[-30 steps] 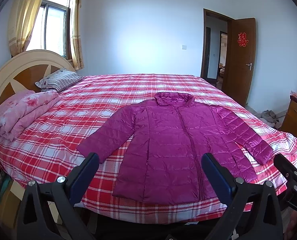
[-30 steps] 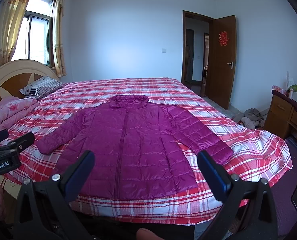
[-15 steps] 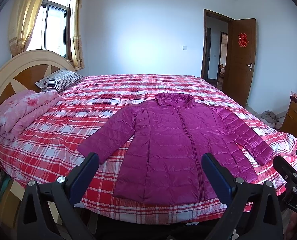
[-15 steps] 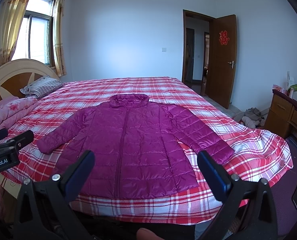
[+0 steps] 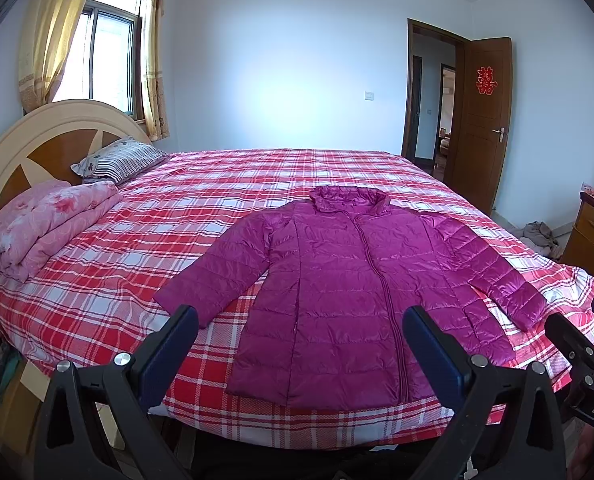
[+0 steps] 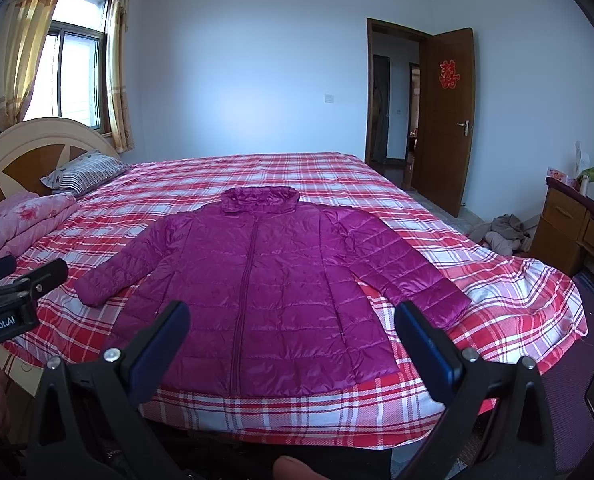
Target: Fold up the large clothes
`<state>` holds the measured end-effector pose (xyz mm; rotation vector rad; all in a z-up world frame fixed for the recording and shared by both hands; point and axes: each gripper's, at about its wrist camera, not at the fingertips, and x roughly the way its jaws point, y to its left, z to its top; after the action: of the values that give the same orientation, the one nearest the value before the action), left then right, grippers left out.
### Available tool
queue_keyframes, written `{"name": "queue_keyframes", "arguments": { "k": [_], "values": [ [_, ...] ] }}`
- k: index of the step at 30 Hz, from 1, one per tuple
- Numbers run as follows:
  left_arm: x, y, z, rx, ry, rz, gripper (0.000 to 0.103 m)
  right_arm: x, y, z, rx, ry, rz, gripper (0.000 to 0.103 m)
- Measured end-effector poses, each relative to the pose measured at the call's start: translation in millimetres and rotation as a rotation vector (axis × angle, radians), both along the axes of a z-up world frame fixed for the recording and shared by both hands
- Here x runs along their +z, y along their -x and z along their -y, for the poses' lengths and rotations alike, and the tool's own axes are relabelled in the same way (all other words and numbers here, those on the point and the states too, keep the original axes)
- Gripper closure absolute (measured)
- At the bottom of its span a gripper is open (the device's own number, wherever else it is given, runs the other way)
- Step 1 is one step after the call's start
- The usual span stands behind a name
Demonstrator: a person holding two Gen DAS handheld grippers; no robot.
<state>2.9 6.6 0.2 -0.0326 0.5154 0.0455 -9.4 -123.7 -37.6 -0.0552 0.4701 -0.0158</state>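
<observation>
A magenta quilted puffer jacket (image 5: 349, 292) lies flat, front up and zipped, on the red plaid bed (image 5: 97, 312), sleeves spread, collar at the far end, hem near the front edge. It also shows in the right wrist view (image 6: 257, 292). My left gripper (image 5: 299, 330) is open and empty, held before the hem, off the bed. My right gripper (image 6: 291, 326) is open and empty, also before the hem. Each gripper shows at the edge of the other's view, the right one (image 5: 581, 344) and the left one (image 6: 21, 288).
A folded pink quilt (image 5: 45, 228) and a striped pillow (image 5: 117, 158) lie by the headboard at left. A wooden dresser (image 6: 577, 232) and a clothes heap (image 6: 501, 232) on the floor stand at right. An open door (image 6: 445, 120) is behind.
</observation>
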Motion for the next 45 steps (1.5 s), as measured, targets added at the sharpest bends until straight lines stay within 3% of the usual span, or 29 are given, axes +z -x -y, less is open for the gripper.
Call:
{"name": "queue_keyframes", "arguments": {
  "k": [35, 40, 45],
  "values": [
    [-2.1, -5.6, -3.9, 0.009, -0.006, -0.007, 0.001, -4.1, -3.5, 3.0, 0.022, -0.037, -0.018, 0.000],
    [-8.3, -20.4, -7.3, 0.016, -0.035, 0.002, 0.001, -9.6, -9.6, 14.8, 0.047, -0.082, -0.007, 0.000],
    [-29.1, -57.8, -14.5, 0.020, -0.077, -0.016, 0.001, -27.1, -34.3, 36.2, 0.014, -0.052, -0.024, 0.000]
  ]
}}
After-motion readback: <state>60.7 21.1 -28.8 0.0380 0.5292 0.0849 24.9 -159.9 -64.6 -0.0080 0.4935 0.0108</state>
